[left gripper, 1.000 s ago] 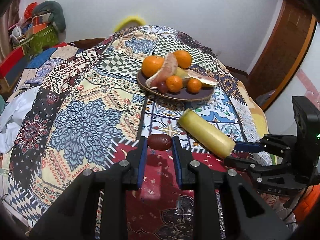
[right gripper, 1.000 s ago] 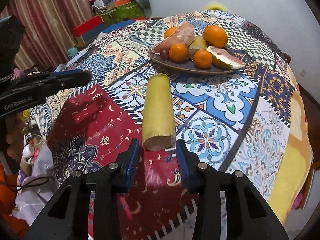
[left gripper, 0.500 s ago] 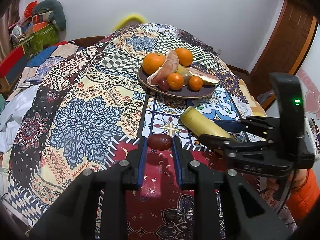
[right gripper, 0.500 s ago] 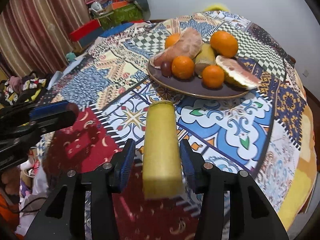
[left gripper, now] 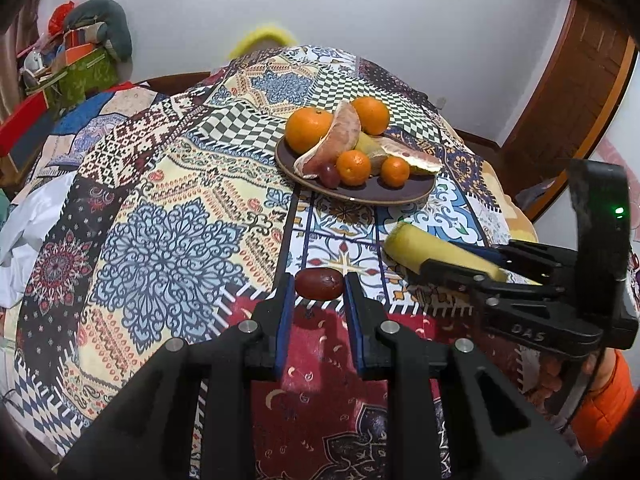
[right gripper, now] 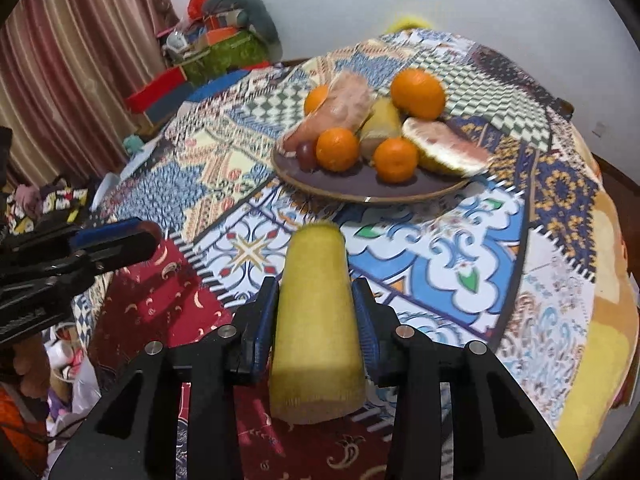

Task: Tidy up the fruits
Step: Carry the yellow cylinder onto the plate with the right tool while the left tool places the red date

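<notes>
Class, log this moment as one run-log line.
left gripper: shut on date | right gripper: shut on yellow fruit | plate: four oranges

oranges (left gripper: 310, 129) on plate (left gripper: 384, 197), plate on tablecloth (left gripper: 168, 240)

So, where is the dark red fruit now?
In the left wrist view, the dark red fruit sits between the left gripper's fingertips, near the yellow cylinder.

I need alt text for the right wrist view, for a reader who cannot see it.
The right gripper clasps a yellow cylinder over a patchwork cloth. Beyond it a plate holds oranges and other fruit; the left gripper shows at left.
</notes>
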Available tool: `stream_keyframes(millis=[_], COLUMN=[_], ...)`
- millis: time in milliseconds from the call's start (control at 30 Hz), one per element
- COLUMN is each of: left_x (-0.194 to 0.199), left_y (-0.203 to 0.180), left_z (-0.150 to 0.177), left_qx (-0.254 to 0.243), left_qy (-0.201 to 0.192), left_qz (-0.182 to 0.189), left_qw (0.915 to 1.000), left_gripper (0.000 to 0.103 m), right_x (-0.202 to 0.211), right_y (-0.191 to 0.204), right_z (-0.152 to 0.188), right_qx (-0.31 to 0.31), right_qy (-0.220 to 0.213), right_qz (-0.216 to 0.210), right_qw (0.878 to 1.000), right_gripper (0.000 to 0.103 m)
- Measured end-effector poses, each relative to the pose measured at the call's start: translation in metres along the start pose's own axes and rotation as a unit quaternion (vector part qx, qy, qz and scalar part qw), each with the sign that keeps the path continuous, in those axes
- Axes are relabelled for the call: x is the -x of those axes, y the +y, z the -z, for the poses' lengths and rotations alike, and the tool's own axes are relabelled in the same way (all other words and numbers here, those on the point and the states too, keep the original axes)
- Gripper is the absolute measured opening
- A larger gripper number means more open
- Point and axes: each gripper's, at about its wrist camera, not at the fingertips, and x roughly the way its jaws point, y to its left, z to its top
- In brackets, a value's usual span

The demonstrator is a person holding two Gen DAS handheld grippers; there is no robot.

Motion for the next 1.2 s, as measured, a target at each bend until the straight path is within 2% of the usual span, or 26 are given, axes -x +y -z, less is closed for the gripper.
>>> stream_keyframes(millis=[600, 933, 1200], left_x=[-0.012, -0.035, -0.064], left_y=[-0.013, -0.006, -0.008], left_z=[-0.039, -0.067, -0.083], left_qx=[-0.016, -0.012, -0.015], left_qy=[-0.029, -0.036, -0.023], left_qz=[0.009, 0.007, 0.018], left_qw=[0.9994, 0.9993, 0.9995], left_gripper=[0.024, 0.024, 0.024], right_x=[0.036, 0.025, 0.004], right_y=[-0.016, -0.038, -0.056], right_z=[-0.033, -0.061, -0.082], right_qx=[-0.011, -0.021, -0.036], right_qy=[-0.084, -0.111, -0.113], right_qz=[0.013, 0.034, 0.041], right_qw=[0.996, 0.993, 0.992], right_gripper=[0.034, 0.034, 0.034])
